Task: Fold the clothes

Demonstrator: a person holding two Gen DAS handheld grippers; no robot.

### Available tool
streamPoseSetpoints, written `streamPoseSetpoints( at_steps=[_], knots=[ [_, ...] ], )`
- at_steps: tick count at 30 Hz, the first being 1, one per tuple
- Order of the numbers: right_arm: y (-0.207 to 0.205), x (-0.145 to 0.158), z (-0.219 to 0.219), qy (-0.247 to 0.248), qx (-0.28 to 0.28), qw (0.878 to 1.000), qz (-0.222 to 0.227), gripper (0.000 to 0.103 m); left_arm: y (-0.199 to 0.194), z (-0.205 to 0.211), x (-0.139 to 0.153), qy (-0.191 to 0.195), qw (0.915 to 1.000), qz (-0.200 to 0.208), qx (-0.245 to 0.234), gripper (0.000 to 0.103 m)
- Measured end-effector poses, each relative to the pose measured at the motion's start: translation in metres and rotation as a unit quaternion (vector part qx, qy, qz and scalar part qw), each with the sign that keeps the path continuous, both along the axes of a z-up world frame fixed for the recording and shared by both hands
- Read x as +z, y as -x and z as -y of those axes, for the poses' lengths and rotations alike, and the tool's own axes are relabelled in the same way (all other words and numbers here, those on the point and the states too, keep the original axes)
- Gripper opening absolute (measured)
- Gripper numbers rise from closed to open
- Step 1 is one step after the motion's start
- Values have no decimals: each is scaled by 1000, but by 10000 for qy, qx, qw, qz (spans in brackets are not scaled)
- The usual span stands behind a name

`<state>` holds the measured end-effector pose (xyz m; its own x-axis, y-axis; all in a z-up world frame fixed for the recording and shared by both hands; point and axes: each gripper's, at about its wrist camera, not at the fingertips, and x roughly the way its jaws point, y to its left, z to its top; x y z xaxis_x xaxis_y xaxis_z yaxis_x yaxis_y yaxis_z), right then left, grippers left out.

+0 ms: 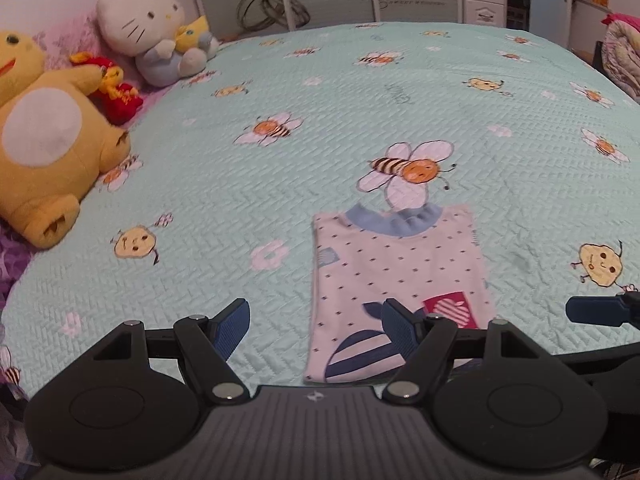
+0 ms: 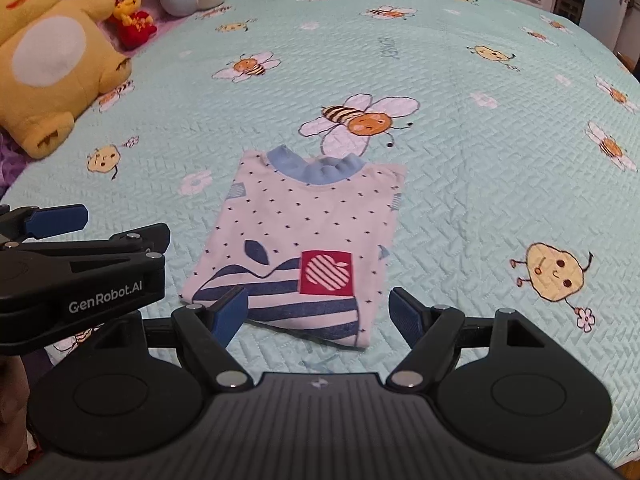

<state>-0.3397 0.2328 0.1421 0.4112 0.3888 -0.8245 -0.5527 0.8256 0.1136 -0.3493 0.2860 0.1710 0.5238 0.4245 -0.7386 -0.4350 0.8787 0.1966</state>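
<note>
Spread fingers point(image 2: 236, 312) frame folded shirt point(image 2: 296, 240), collar pointing away, lengthwise.

your right hand-held gripper point(image 2: 314, 312) sits low in the frame with its blue pads point(image 2: 230, 314) spread apart and nothing between them. just past the pads lies the folded shirt point(image 2: 304, 232), flat on the bed point(image 2: 460, 208), blue collar on the far side, red apple patch point(image 2: 326, 272) near the close edge. your left hand-held gripper point(image 2: 56, 216) reaches in from the left, beside the shirt without touching it. plush toys, a yellow one point(image 2: 48, 64) nearest, line the far left corner.
</note>
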Motion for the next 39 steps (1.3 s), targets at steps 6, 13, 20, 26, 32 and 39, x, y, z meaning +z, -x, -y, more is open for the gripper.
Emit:
streamPoseSetpoints(
  at_steps=[6, 13, 20, 26, 32, 39],
  knots=[
    [-11, -3, 49, -252, -314, 9992, -1, 77, -24, 47, 2, -266, 9991, 47, -338, 76],
    [-38, -13, 119, -601, -819, 9948, -44, 77, -71, 113, -4, -441, 9945, 22, -950, 76],
    [-76, -38, 196, -983, -1520, 9832, -228, 77, -124, 168, -27, -23, 9896, 55, -1436, 77],
    [-106, -64, 257, -1185, -2152, 9689, -288, 77, -168, 201, -52, 217, 9869, 25, -1601, 77],
    [-139, -88, 302, -1433, -2656, 9534, -66, 77, -206, 221, -83, 52, 9846, 144, -1741, 77],
    [-187, -112, 314, -1030, -2797, 9523, 650, 77, -255, 232, -123, 262, 9819, 343, -1845, 77]
  ],
)
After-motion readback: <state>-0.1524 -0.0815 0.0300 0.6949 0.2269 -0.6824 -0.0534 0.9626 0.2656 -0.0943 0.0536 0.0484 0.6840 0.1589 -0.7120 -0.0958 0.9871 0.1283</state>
